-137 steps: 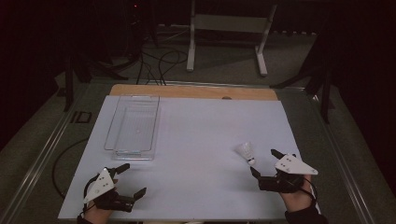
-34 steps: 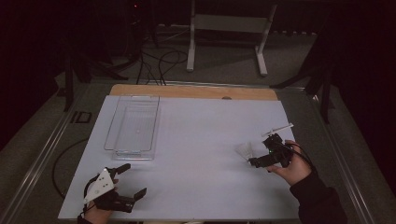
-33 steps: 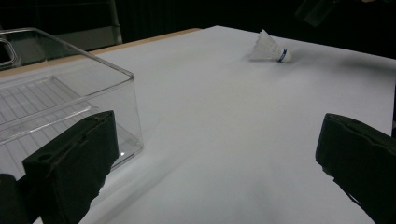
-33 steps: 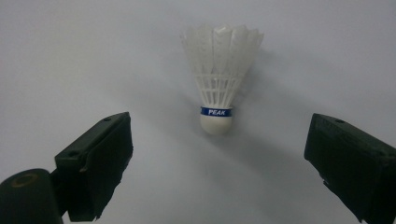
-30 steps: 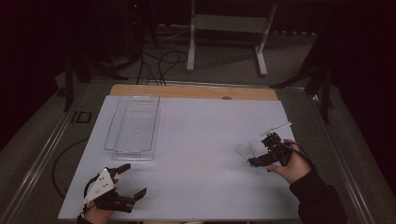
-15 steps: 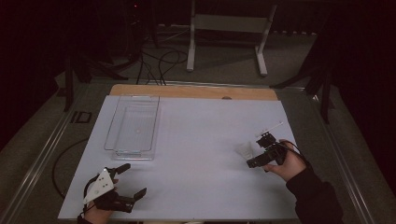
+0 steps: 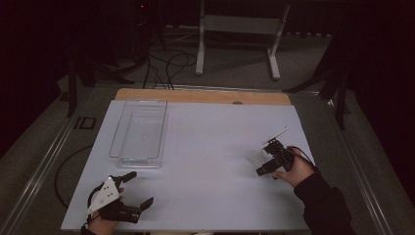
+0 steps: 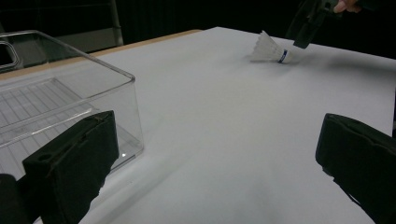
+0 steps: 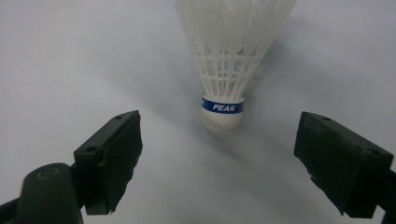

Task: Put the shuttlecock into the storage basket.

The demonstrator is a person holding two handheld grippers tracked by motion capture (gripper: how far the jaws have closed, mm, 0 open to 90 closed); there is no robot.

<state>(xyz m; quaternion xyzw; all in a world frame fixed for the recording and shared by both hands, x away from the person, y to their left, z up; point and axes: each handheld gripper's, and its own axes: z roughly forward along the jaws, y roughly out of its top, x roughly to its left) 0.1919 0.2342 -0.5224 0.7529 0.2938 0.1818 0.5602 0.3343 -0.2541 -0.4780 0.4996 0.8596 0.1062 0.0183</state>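
Found the right gripper (image 7: 263, 160) low over the right part of the white sheet (image 7: 205, 147), carried in the right hand (image 7: 293, 171), with a dark sleeve (image 7: 323, 200) reaching in from the lower right corner of the high view. Noted the hand cocked inward, knuckles towards the table edge, jaws aimed left and downward at the shuttlecock (image 7: 255, 157). Saw the gripper's cable looped over the back of that hand.

From the right gripper view, caught the shuttlecock (image 9: 229, 56) lying on its side on the sheet, cork end with its blue band turned towards the camera, skirt fanned away. Placed the cork just ahead of the gap between the two black jaws and roughly centred on it, touched by neither pad. Judged the right gripper (image 9: 217, 163) released, holding nothing, though with jaws just lately drawing inward.

Found the left gripper (image 7: 142, 188) at the near left corner of the sheet, resting low in the left hand (image 7: 100, 225), grey plate upward, jaws pointed right and away. Confirmed in the left gripper view a wide spread with bare sheet between the pads (image 8: 210, 163): released too. Noted the clear tray (image 7: 139, 159) just beyond it, and the shuttlecock (image 8: 268, 49) well apart across the sheet.
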